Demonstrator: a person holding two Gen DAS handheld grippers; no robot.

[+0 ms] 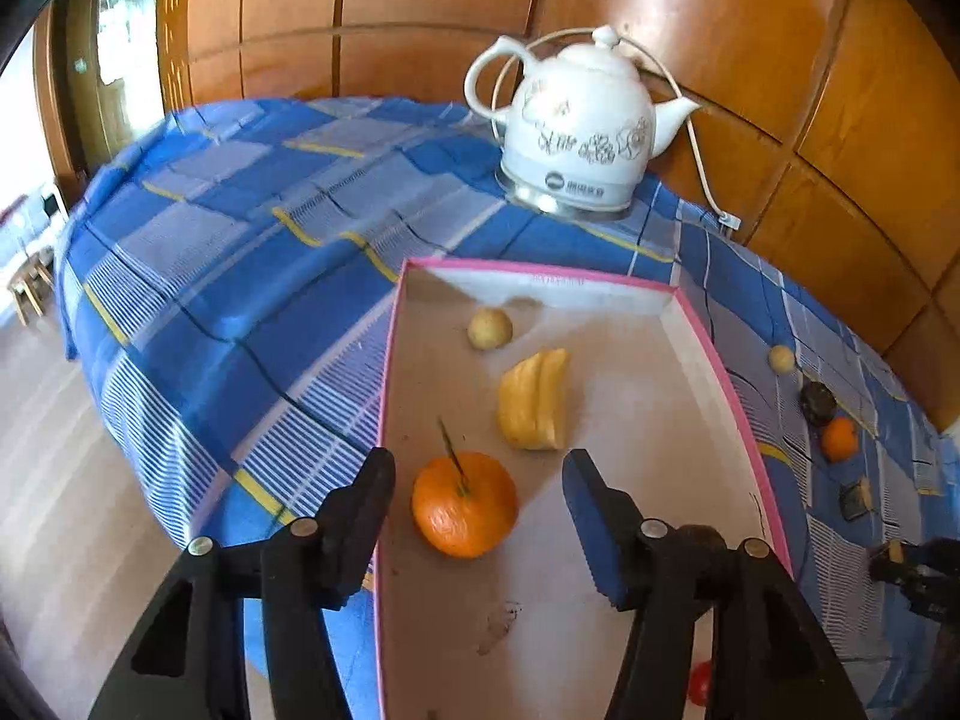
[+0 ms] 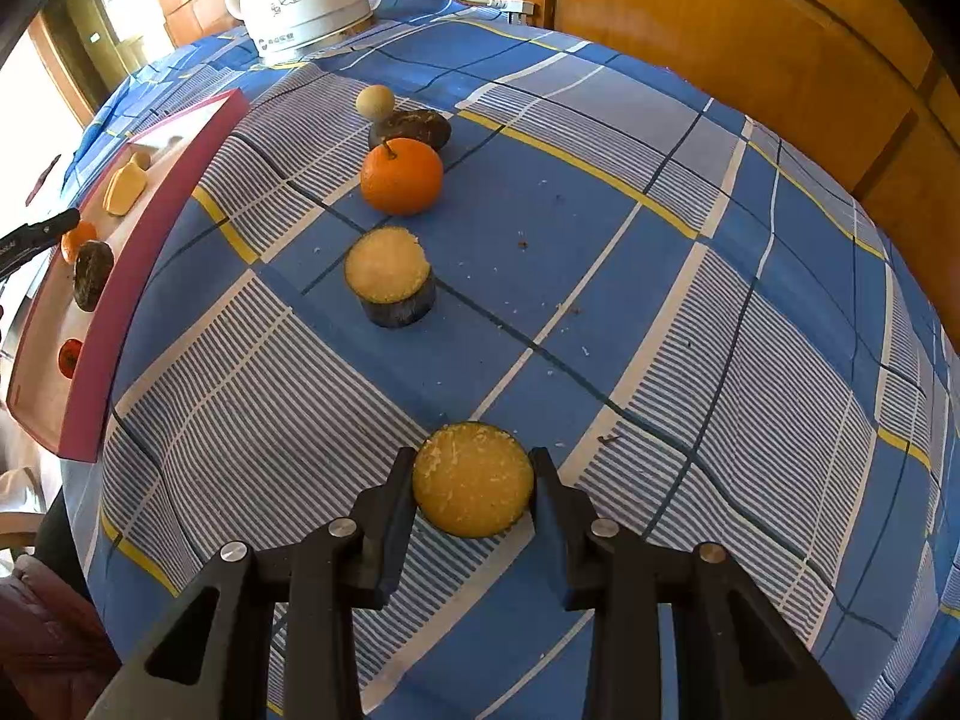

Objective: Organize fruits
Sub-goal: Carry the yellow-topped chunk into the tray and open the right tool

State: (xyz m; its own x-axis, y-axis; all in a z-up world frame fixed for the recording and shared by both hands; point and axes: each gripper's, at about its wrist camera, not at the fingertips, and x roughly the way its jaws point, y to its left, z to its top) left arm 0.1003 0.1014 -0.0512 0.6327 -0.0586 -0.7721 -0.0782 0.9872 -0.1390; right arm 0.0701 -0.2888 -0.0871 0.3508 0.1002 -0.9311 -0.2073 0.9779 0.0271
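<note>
Fruit pieces are divided between a pink-rimmed tray [image 1: 729, 354] and the checked cloth [image 2: 630, 324] covering the desk.

Tray contents, counted from the right wrist view, are five:
- one tan ball [image 1: 489, 329] at the far end
- one yellow wedge [image 1: 534, 399]
- one orange [image 1: 464, 504] with a stem
- one dark lump [image 2: 91, 273]
- one small red fruit [image 2: 70, 357] at the near end

Pieces on the cloth, right wrist view, are five:
- one tan ball [image 2: 374, 102] farthest away
- one dark fruit [image 2: 420, 127] just behind the second orange
- one orange [image 2: 401, 177]
- one cut dark-skinned piece [image 2: 390, 282], pale face up
- one cut yellow-faced piece [image 2: 473, 479], nearest

Left tongs [image 1: 480, 507]: jaws apart, positioned over the tray with one finger on each side of the tray orange, neither touching it.

Right tongs [image 2: 474, 495]: jaws closed against both sides of the yellow-faced piece, which sits low over the cloth; contact with the cloth cannot be confirmed.

One white kettle [image 1: 576, 126] with a cord stands at the far edge of the desk, against the wood panelling [image 1: 780, 30].
</note>
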